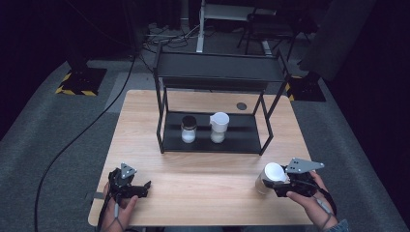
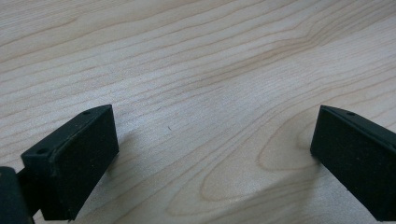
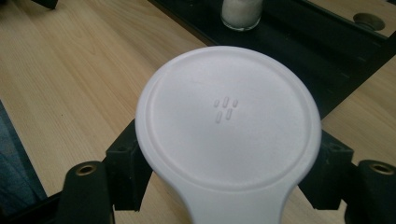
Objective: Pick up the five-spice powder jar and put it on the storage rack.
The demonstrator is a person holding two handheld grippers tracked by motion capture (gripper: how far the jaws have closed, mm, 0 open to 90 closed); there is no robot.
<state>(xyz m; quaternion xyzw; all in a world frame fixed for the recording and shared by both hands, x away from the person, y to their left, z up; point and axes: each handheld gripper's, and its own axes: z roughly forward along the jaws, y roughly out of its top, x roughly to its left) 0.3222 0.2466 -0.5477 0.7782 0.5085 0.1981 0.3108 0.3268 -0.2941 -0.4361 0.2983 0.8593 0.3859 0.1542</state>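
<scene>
Right now a white plastic lidded container is gripped by the right gripper, at the near right part of the light wooden table. Its round white lid with a flat tab is seen from above in the right gripper view, with one black jaw pressed against each side of the body just under the lid rim. The lid's tab is pointed back toward the gripper and the holding hand. The container's long axis is roughly upright, tipped slightly toward the table's left in the high view. Contents cannot be told, as the lid is on. Whether its base is touching the wood cannot be told.

Two more containers are stood on the lower shelf of the black metal two-tier rack at the far middle of the table. A clear glass jar with a dark lid is seen holding white granular stuff in its lower part. A white lidded jar-like container is placed just beside it to the right, apart from it, with white stuff visible in its clear lower part; that lower part is also shown in the right gripper view.

The left gripper is rested at the near left of the table, jaws spread wide with only bare wood between them.
</scene>
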